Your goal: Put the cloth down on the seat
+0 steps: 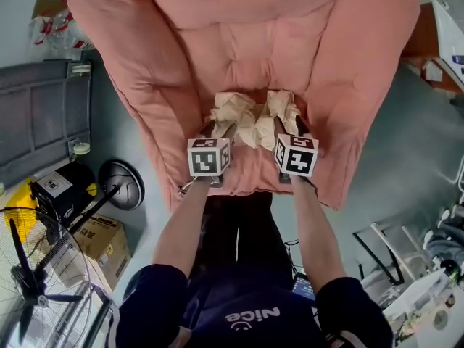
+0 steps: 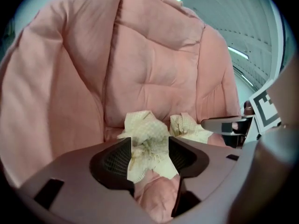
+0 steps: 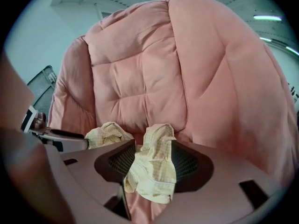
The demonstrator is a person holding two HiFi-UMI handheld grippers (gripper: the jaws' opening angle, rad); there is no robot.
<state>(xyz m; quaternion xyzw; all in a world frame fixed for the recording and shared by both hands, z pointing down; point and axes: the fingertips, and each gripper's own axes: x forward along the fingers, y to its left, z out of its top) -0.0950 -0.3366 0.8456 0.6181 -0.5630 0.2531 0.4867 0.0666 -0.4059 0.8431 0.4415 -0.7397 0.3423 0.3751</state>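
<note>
A crumpled pale yellow cloth (image 1: pixel 250 114) lies in a bunched heap on the seat of a big pink cushioned chair (image 1: pixel 246 42). Both grippers reach into it side by side. My left gripper (image 1: pixel 220 127) is at the cloth's left lump, my right gripper (image 1: pixel 287 126) at its right lump. In the left gripper view the jaws (image 2: pixel 149 149) stand wide apart with cloth (image 2: pixel 145 130) lying loosely between them. In the right gripper view the jaws (image 3: pixel 153 157) are also wide, and a fold of cloth (image 3: pixel 156 146) droops between them. Neither pair of pads visibly pinches the fabric.
The chair's padded back (image 3: pixel 140 73) rises right behind the cloth. On the floor to the left stand a fan (image 1: pixel 29 281), a cardboard box (image 1: pixel 101 241), a round black base (image 1: pixel 122 185) and a grey panel (image 1: pixel 43 114). Clutter and a metal frame (image 1: pixel 391 245) are at right.
</note>
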